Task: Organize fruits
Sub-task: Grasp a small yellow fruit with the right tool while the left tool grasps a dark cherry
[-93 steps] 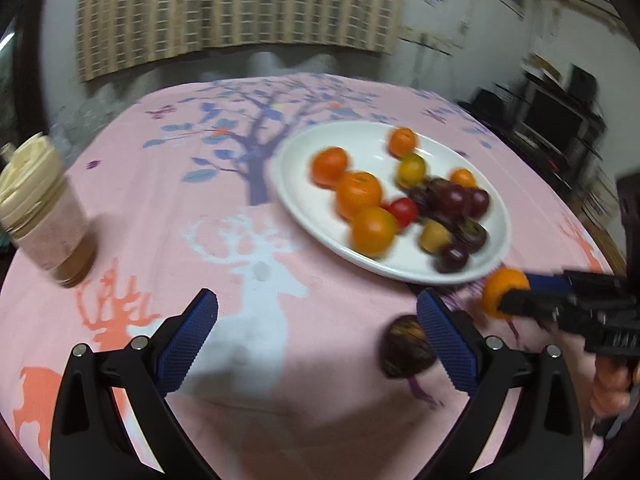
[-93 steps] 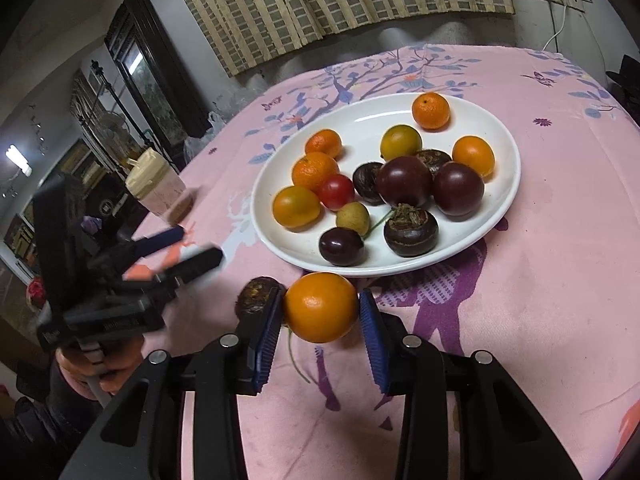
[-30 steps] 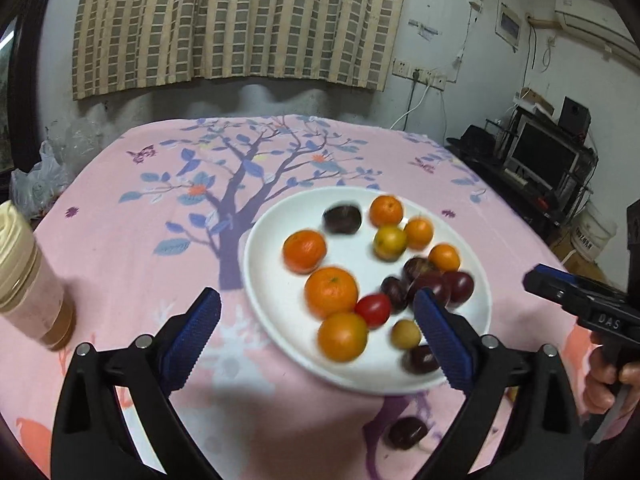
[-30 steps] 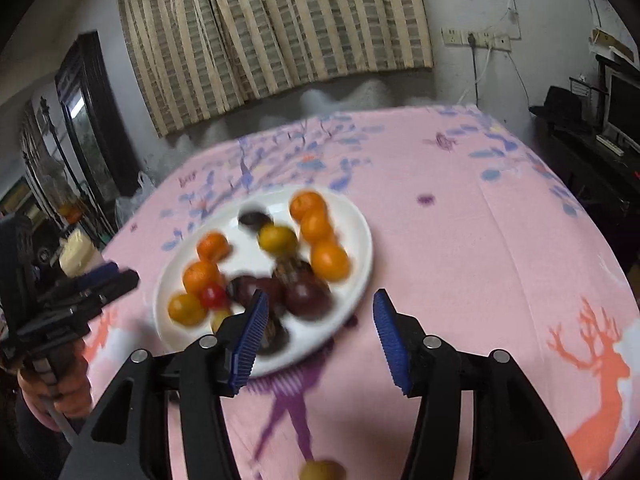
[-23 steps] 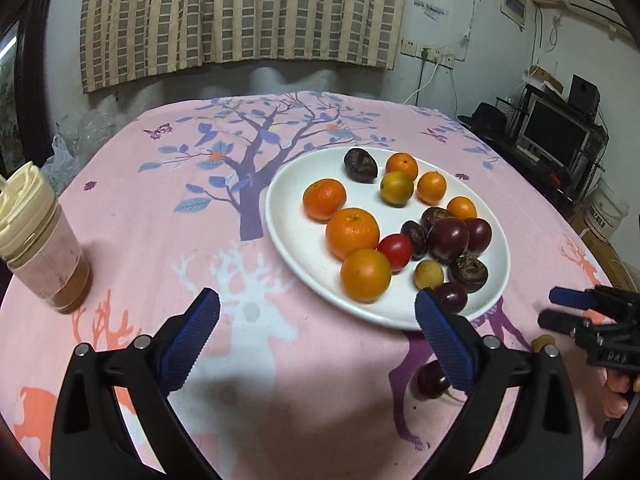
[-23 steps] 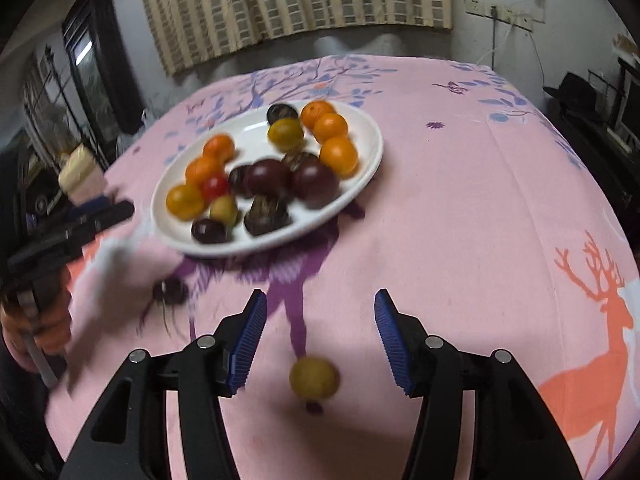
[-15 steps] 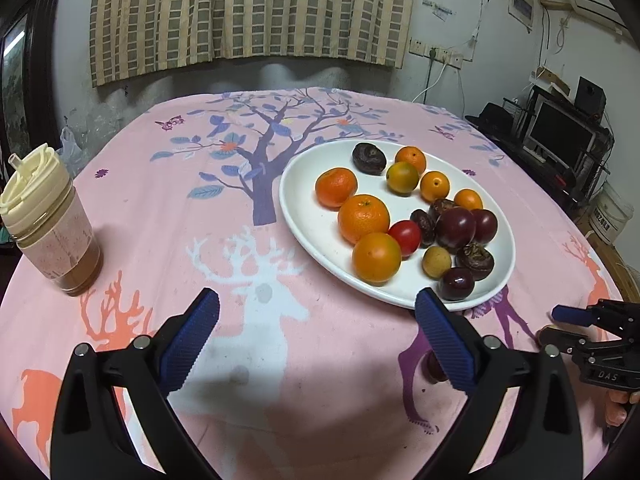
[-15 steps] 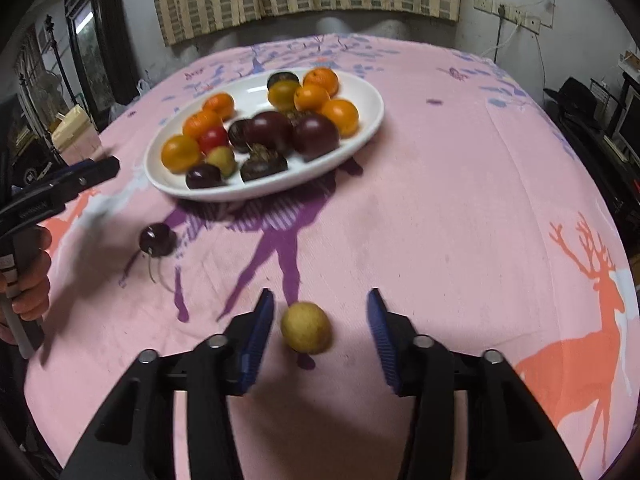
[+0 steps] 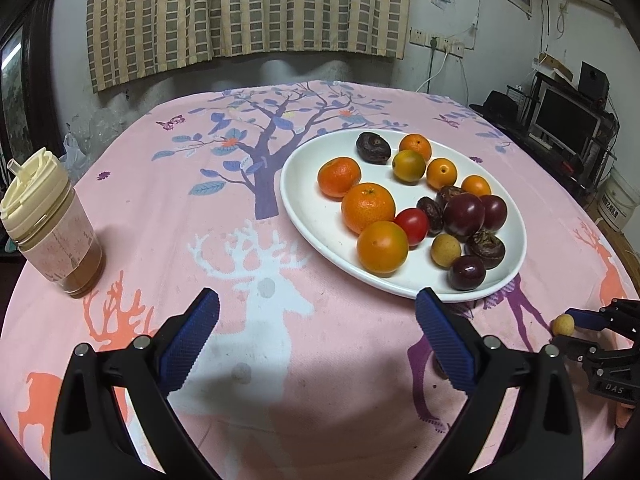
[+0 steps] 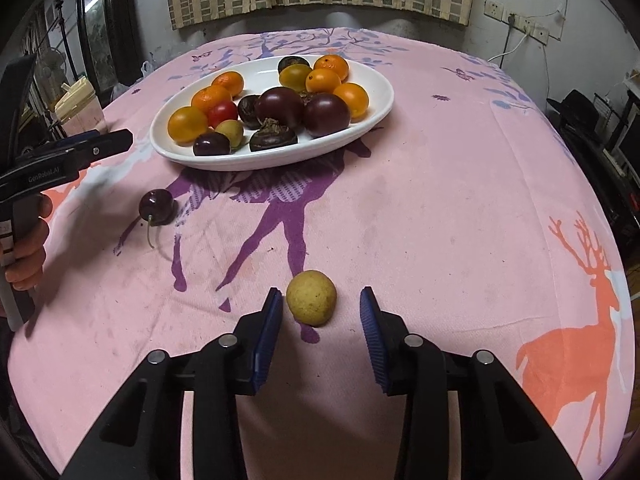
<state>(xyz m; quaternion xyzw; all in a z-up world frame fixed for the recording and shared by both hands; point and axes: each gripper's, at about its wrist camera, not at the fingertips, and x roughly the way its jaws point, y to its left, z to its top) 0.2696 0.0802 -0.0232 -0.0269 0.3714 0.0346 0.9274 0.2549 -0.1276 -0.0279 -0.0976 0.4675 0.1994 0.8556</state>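
Right wrist: yellow fruit (image 10: 311, 298) between right gripper's (image 10: 320, 316) spread fingers.

The left wrist camera looked from the near edge of the pink printed tablecloth (image 9: 160, 184) toward the curtained wall, set fairly high. The right wrist camera sat lower, near the cloth's right edge, facing leftward across it. Both views shared the white oval plate of fruit (image 9: 304, 216) (image 10: 376, 116).

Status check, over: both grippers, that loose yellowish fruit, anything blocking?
Right gripper open, straddling yellowish fruit on tablecloth. Left gripper open, empty. Cherry loose near plate. Path unobstructed.
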